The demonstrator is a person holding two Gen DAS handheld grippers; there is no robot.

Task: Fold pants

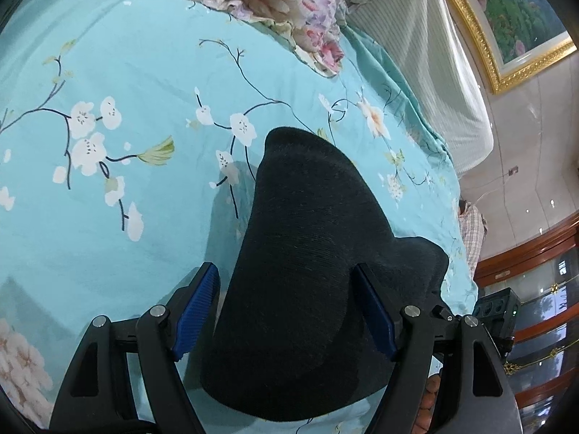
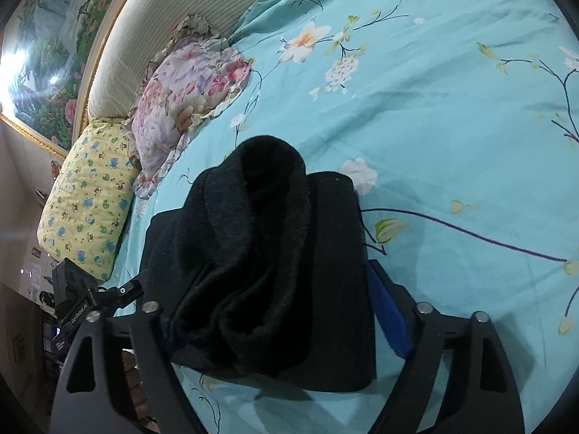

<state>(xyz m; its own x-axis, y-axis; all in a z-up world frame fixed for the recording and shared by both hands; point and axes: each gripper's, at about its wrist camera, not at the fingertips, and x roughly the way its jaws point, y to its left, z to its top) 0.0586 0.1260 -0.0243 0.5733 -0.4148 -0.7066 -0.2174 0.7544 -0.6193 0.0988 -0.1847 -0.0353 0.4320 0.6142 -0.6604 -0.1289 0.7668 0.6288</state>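
1. Left wrist view: the pants (image 1: 307,271), of dark knit cloth, were seen lying on the turquoise flowered bedsheet (image 1: 108,181), bunched into a thick, compact bundle. The left gripper (image 1: 286,307) was spread wide, its blue pads on either side of the bundle; whether either pad touched the cloth could not be told.
2. Right wrist view: the same bundle was found between the fingers of the right gripper (image 2: 267,307), likewise spread wide. An upper layer was heaped and rolled, not flat, over a flatter lower layer. Only the right blue pad (image 2: 389,318) was visible; the left was hidden by cloth.
3. The fold was judged far along but untidy.
4. For a sound step, it was judged that the rolled layer should be pinched at its edge, both layers together, drawn flat, and pressed down evenly.
5. A floral pillow (image 2: 181,90) and a yellow pillow (image 2: 87,199) lay well apart from the work.
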